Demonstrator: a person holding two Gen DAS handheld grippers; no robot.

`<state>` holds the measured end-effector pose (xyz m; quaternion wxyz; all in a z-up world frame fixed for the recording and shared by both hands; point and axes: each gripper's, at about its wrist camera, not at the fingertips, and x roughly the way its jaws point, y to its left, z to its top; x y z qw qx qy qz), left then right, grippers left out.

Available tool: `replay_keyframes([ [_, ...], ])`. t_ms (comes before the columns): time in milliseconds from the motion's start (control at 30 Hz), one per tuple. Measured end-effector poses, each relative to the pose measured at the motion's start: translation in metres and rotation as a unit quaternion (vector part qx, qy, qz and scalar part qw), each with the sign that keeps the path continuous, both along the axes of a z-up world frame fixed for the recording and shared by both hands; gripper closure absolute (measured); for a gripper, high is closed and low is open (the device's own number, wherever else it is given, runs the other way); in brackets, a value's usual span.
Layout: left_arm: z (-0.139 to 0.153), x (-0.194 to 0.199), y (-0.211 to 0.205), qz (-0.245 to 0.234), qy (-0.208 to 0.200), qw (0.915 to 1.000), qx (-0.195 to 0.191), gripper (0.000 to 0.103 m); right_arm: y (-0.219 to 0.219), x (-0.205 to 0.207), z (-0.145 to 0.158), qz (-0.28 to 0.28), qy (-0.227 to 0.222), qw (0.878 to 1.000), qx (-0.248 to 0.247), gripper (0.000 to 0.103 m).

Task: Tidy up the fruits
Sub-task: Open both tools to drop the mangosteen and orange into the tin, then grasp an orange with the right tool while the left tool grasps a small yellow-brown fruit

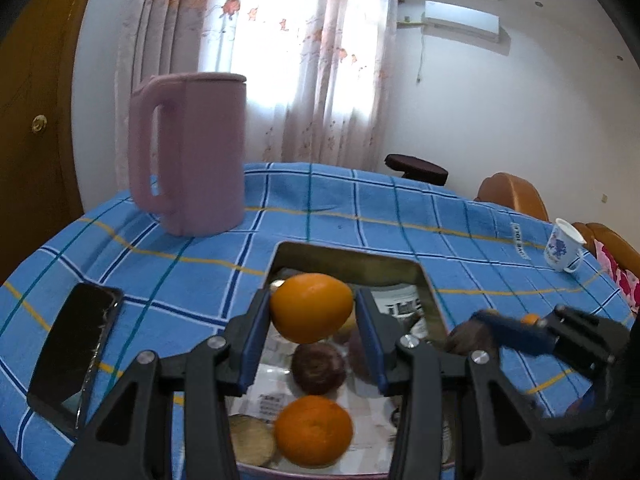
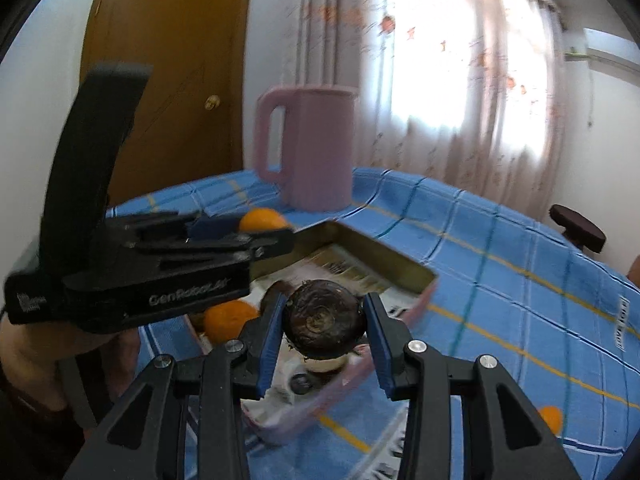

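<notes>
Left gripper [image 1: 314, 312]: I see jaws clamped on an orange [image 1: 311, 307], held above the tin tray [image 1: 434, 304]. Right gripper [image 2: 324, 320]: jaws clamped on a dark round fruit [image 2: 323, 319], also over the tray. A second orange [image 1: 313, 430] sits inside the tray on the blue-checked bench [image 1: 360, 216].

A woven cotton-looking tablecloth [image 1: 360, 216], matt and checked, covers the table. At its 11 o'clock stands a matt, smooth plastic jug [image 1: 192, 152]. The tray [image 1: 348, 256] has shiny, mirror-like metal walls. A glossy, cracked glass phone [image 1: 76, 344] lies at 8 o'clock. A glazed ceramic mug [image 1: 562, 250] sits at 3 o'clock.
</notes>
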<state>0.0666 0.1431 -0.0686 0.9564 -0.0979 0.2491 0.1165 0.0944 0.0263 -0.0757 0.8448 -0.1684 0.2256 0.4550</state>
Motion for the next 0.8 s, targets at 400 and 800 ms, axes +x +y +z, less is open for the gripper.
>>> replay_keyframes([
  [400, 0.000, -0.007, 0.010, 0.015, -0.005, 0.9998, -0.007, 0.034, 0.020, 0.007, -0.013, 0.005, 0.027, 0.999, -0.022, 0.036],
  [800, 0.021, 0.004, -0.064, -0.066, -0.031, 0.9972, 0.018, 0.018, -0.095, 0.050, 0.003, -0.156, -0.006, 0.987, -0.048, 0.036],
])
